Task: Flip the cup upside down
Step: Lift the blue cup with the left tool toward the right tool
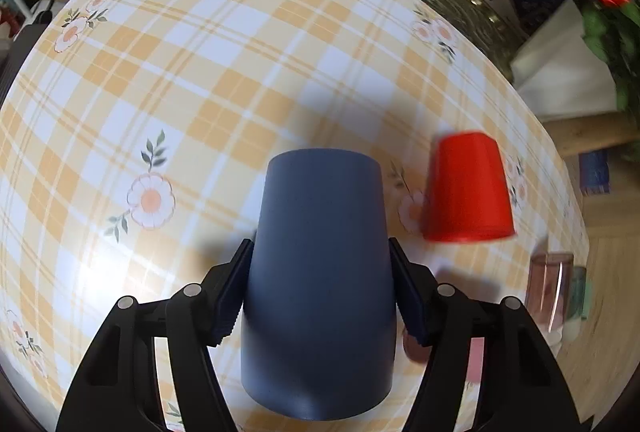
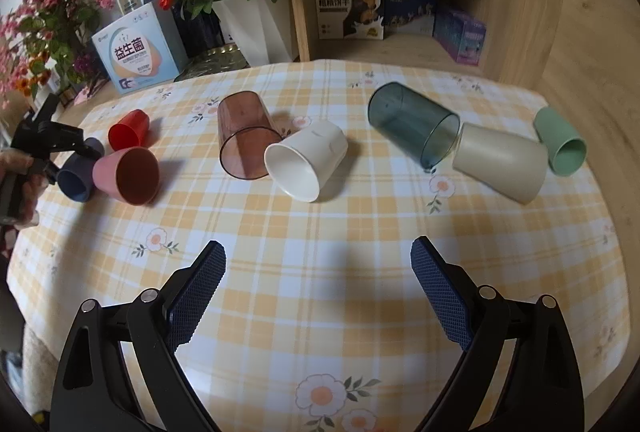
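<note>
Two hand-held grippers are showing. The left hand-held gripper (image 1: pixel 320 288) is gripping the dark blue cup (image 1: pixel 318 284) by its sides, both pads pressing against its wall, closed base pointing away from the camera. From the right wrist view this blue cup (image 2: pixel 76 180) is sitting at the far left of the checked surface (image 2: pixel 320 252), touching a pink cup (image 2: pixel 128 174) that is lying on its side. A red cup (image 1: pixel 466 188) is standing upside down just right of the blue one. The right hand-held gripper (image 2: pixel 318 288) is hovering with its fingers spread wide, holding nothing, over bare cloth near the front edge.
</note>
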A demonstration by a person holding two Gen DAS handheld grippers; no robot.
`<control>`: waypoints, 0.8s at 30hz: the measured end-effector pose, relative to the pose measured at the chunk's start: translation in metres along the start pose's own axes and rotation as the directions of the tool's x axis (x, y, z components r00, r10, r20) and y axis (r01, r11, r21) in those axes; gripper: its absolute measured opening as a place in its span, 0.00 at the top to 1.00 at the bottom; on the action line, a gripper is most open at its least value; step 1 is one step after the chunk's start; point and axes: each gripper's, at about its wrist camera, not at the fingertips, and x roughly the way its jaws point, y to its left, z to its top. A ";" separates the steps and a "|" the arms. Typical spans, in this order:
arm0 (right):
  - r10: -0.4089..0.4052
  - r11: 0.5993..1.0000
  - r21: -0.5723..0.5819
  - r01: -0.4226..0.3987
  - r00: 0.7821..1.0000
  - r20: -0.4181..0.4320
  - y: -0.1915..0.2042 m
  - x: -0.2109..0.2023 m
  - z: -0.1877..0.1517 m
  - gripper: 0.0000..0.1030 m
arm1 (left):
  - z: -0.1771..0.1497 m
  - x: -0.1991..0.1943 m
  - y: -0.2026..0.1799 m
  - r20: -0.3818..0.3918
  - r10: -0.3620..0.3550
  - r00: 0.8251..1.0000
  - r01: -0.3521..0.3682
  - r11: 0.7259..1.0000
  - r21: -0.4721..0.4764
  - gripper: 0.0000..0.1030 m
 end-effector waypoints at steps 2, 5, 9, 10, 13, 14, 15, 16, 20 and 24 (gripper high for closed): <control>0.002 1.000 -0.005 -0.002 1.000 0.010 0.000 -0.003 0.000 0.12 | -0.011 -0.007 0.003 0.025 -0.006 1.000 0.006 1.000 0.018 0.39; 0.009 1.000 0.004 -0.009 1.000 0.015 -0.002 -0.006 0.000 0.12 | -0.028 -0.022 0.013 0.060 -0.012 0.998 0.012 1.000 0.006 0.39; 0.028 0.999 0.022 -0.029 0.999 0.027 -0.003 -0.010 0.000 0.12 | -0.065 -0.037 0.026 0.043 -0.019 0.999 0.019 1.000 -0.016 0.39; 0.034 0.999 0.024 -0.035 0.999 0.031 -0.003 -0.011 -0.001 0.12 | -0.075 -0.039 0.024 0.038 -0.022 0.999 0.022 1.000 -0.012 0.39; 0.049 0.998 0.036 -0.051 0.998 0.039 -0.004 -0.014 -0.003 0.12 | -0.110 -0.047 0.019 0.011 -0.052 0.999 0.052 0.999 -0.004 0.39; 0.052 0.998 0.044 -0.054 0.998 0.040 -0.006 -0.014 -0.004 0.12 | -0.119 -0.049 0.015 0.005 -0.066 0.998 0.066 0.998 -0.003 0.39; 0.054 0.997 0.048 -0.056 0.998 0.042 -0.007 -0.015 -0.004 0.12 | -0.131 -0.052 0.009 0.005 -0.090 0.996 0.090 0.996 -0.003 0.39; 0.049 0.998 0.048 -0.051 0.998 0.045 -0.009 -0.016 -0.005 0.12 | -0.147 -0.054 0.001 0.011 -0.124 0.992 0.124 0.992 -0.002 0.39; 0.028 0.998 0.060 -0.031 0.998 0.051 -0.019 -0.019 -0.010 0.12 | -0.192 -0.039 -0.037 -0.053 -0.217 0.975 0.218 0.976 0.003 0.39; 0.008 0.995 0.094 -0.015 0.998 0.069 -0.036 -0.030 -0.012 0.12 | -0.214 -0.021 -0.098 -0.085 -0.262 0.961 0.269 0.960 0.077 0.39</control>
